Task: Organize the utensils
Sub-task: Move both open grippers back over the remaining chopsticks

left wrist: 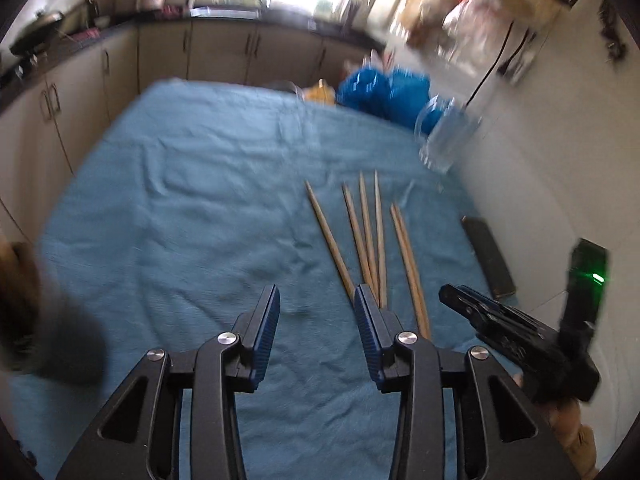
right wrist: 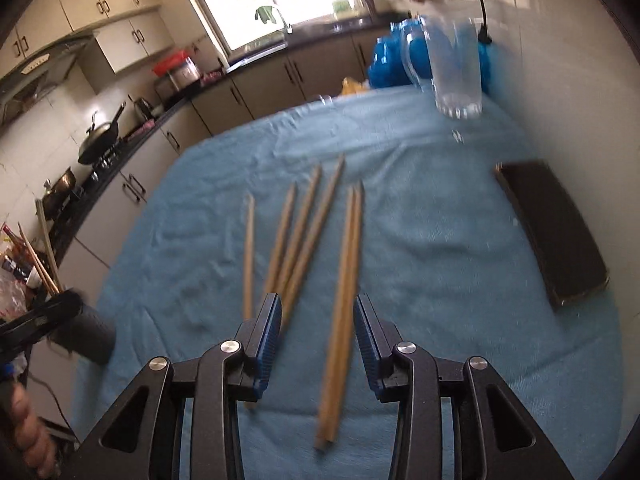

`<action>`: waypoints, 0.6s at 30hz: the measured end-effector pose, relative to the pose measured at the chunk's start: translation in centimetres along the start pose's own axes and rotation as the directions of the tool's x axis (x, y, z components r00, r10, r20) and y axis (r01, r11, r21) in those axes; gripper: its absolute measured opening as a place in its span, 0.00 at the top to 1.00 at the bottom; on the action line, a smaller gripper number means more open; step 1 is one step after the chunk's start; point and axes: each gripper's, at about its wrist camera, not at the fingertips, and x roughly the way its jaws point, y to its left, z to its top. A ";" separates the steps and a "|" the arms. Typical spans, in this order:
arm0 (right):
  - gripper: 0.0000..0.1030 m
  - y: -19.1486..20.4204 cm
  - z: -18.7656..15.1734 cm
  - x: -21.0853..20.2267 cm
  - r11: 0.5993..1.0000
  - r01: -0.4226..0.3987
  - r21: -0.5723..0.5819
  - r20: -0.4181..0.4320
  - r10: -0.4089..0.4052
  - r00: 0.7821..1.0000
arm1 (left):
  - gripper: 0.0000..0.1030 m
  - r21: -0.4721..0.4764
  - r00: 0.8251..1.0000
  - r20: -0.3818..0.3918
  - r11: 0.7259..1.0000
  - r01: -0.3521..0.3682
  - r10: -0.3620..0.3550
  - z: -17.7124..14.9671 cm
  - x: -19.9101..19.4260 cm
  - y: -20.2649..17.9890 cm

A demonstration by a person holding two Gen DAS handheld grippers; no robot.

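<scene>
On the blue cloth (right wrist: 420, 208) covering the counter: six wooden chopsticks (right wrist: 308, 224), loosely fanned. Far right: glass mug (right wrist: 456, 68). Right edge: dark case (right wrist: 552, 232). Left tongs (left wrist: 316, 308) and right tongs (right wrist: 316, 316): apart, empty, one chopstick pair lying between the right ones.

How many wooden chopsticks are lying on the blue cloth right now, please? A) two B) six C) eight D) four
B: the right wrist view shows six chopsticks on the blue cloth: one alone at the left, three fanned in the middle, and a pair side by side at the right. None stand in the glass mug.
</scene>
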 end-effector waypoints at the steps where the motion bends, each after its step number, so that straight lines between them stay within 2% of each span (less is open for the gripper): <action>1: 0.61 -0.1 -0.1 0.3 1.000 0.004 -0.011 -0.007 -0.005 1.000 | 0.64 -0.004 1.000 -0.024 1.000 -0.004 0.004 -0.1 1.6 -0.2; 3: 0.61 -0.5 -0.7 0.8 0.999 0.016 -0.040 -0.023 -0.017 1.000 | 0.64 -0.007 0.998 -0.064 1.000 -0.003 0.003 0.3 4.1 -0.7; 6: 0.70 -0.4 -1.1 1.5 0.996 0.045 -0.082 -0.038 -0.048 0.998 | 0.64 0.001 0.994 -0.108 1.000 -0.030 0.029 0.9 7.2 -1.5; 9: 0.78 -1.1 -0.9 2.4 0.995 0.057 -0.079 -0.049 -0.061 0.997 | 0.65 0.051 0.989 -0.130 0.997 -0.066 0.072 1.2 9.7 -2.4; 12: 0.78 -1.4 -0.7 3.6 0.996 0.057 -0.073 -0.064 -0.062 0.996 | 0.73 0.075 0.981 -0.159 0.992 -0.099 0.110 1.4 11.7 -2.8; 13: 0.79 -1.4 -0.6 3.8 0.996 0.050 -0.078 -0.064 -0.055 0.996 | 0.73 0.092 0.983 -0.132 0.989 -0.112 0.124 1.5 11.6 -3.0; 14: 0.79 -1.2 -0.4 3.9 0.995 0.055 -0.082 -0.058 -0.060 0.996 | 0.74 0.112 0.981 -0.140 0.986 -0.120 0.135 1.6 11.9 -3.3; 16: 0.79 -1.0 -0.1 4.1 0.993 0.067 -0.093 -0.058 -0.073 0.996 | 0.84 0.143 0.979 -0.135 0.980 -0.136 0.155 2.0 12.3 -3.7; 18: 0.81 -0.9 0.4 4.5 0.992 0.083 -0.095 -0.061 -0.089 0.994 | 0.88 0.158 0.977 -0.128 0.976 -0.151 0.172 2.2 12.6 -3.9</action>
